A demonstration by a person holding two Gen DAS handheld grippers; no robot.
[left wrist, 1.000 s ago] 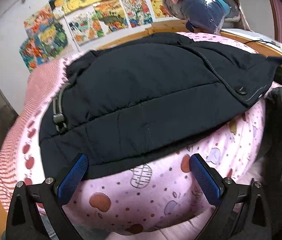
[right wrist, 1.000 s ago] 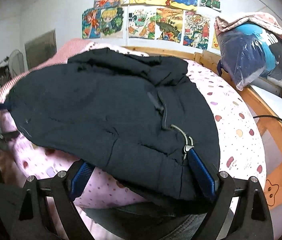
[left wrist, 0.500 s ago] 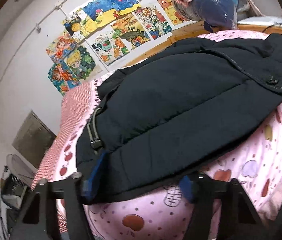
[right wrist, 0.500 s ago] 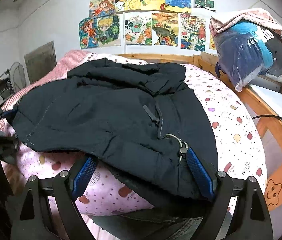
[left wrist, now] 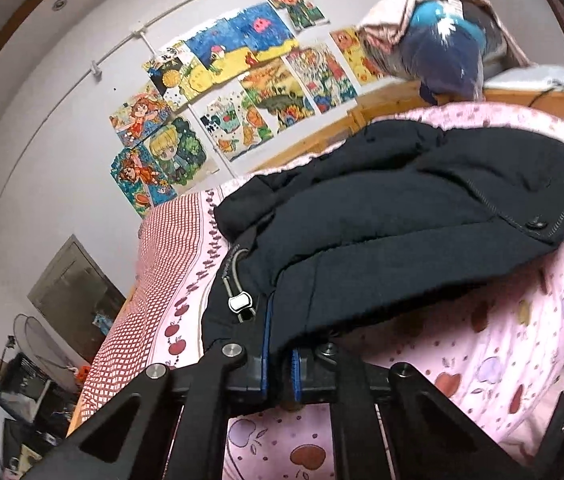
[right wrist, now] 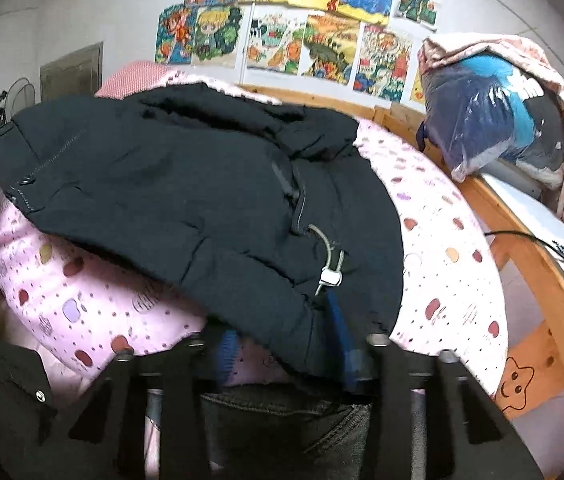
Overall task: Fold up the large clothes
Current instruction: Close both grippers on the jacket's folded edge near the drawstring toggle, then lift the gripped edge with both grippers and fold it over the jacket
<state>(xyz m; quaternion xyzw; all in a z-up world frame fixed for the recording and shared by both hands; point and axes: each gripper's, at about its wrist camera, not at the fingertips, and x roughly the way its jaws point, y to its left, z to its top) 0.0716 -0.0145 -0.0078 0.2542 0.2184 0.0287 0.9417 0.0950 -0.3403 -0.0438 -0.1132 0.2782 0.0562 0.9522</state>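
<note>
The pink apple-print bedcover [left wrist: 482, 344] carries your dark padded jacket [left wrist: 402, 216], spread wide across it. Your left gripper [left wrist: 279, 364] is pinching the jacket's near hem; your right gripper [right wrist: 286, 344] sits half-buried under the hem by the drawcord toggle [right wrist: 330, 278], its closure unclear.
</note>
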